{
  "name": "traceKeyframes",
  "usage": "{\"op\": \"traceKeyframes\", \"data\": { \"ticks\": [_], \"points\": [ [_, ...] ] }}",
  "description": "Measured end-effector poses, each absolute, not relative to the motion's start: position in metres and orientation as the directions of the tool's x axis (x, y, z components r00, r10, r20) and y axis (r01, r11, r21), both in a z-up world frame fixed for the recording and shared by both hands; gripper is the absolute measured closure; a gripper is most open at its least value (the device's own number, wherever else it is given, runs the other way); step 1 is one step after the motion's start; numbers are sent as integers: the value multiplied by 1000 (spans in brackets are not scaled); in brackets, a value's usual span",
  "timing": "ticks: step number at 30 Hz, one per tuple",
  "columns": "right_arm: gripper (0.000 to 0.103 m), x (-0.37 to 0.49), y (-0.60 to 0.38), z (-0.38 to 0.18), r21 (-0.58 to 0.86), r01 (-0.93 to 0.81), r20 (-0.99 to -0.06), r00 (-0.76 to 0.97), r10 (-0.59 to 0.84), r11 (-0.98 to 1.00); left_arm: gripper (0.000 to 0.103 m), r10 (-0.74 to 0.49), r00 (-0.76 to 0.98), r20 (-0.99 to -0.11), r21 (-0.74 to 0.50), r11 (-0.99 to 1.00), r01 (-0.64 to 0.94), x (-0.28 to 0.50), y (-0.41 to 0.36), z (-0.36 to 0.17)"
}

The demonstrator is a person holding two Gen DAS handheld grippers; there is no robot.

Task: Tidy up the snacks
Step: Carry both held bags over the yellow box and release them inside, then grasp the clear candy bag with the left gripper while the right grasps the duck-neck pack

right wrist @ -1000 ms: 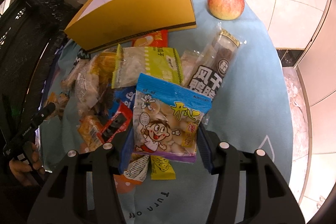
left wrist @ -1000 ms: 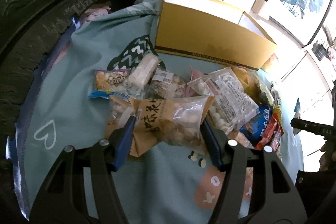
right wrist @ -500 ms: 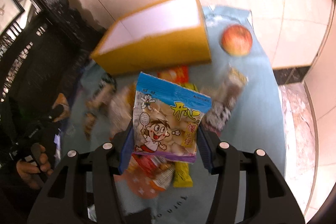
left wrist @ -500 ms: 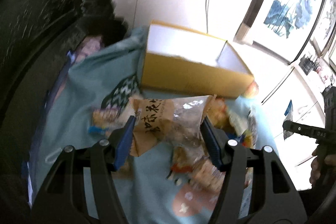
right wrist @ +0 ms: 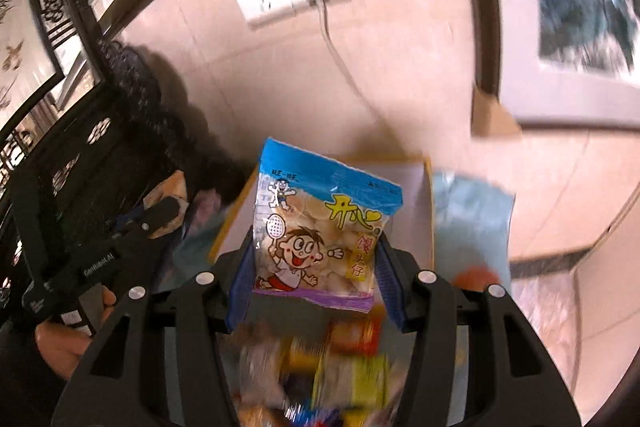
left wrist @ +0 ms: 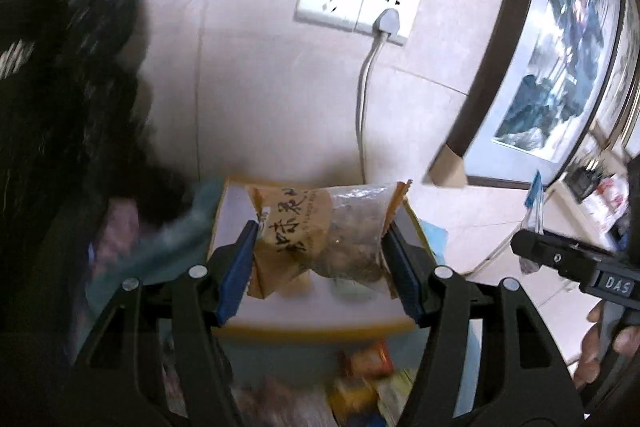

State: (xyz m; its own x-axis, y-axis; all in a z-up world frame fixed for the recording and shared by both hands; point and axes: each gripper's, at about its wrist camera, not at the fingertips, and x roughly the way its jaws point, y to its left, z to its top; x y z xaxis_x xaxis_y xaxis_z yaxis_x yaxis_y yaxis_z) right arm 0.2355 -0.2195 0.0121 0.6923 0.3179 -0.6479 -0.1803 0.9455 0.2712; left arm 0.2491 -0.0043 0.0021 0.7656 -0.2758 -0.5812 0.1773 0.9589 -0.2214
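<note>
A left gripper (left wrist: 318,263) holds a tan-and-clear snack bag (left wrist: 320,231) at the centre of the left wrist frame, its blue-padded jaws clenched on the bag's two sides, directly in front of an open yellow cardboard box (left wrist: 316,327) with a pale interior. In the right wrist frame, the right gripper (right wrist: 310,281) grasps a blue cartoon snack packet (right wrist: 320,231) the same way, jaws pressed to its edges, with the same box (right wrist: 412,171) behind it at centre. More snacks (right wrist: 332,367) lie blurred along the bottom of both frames on a light blue cloth (right wrist: 468,211). A white wall socket (left wrist: 356,5) with a plugged-in cable sits in the upper middle of the left view, a framed painting (left wrist: 560,51) at right. The other gripper's handle and the hand holding it show at each frame's lower edge.
</note>
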Motion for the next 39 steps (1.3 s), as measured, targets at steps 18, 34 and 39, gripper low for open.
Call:
{"op": "traceKeyframes", "data": {
  "ticks": [18,34,39],
  "points": [
    [33,163,-237,-110,170,-62,-840,513,177,984,9,-171,581,-795,-170,984,57,193,20,-129],
    [33,118,-284,-232,208,250,-925,365,107,946,9,-155,524,-837,-73,982,174,138,-19,-200],
    [34,133,-277,-249,224,265,-928,352,122,938,7,-151,501,-852,-82,984,157,148,-28,-220]
  ]
}}
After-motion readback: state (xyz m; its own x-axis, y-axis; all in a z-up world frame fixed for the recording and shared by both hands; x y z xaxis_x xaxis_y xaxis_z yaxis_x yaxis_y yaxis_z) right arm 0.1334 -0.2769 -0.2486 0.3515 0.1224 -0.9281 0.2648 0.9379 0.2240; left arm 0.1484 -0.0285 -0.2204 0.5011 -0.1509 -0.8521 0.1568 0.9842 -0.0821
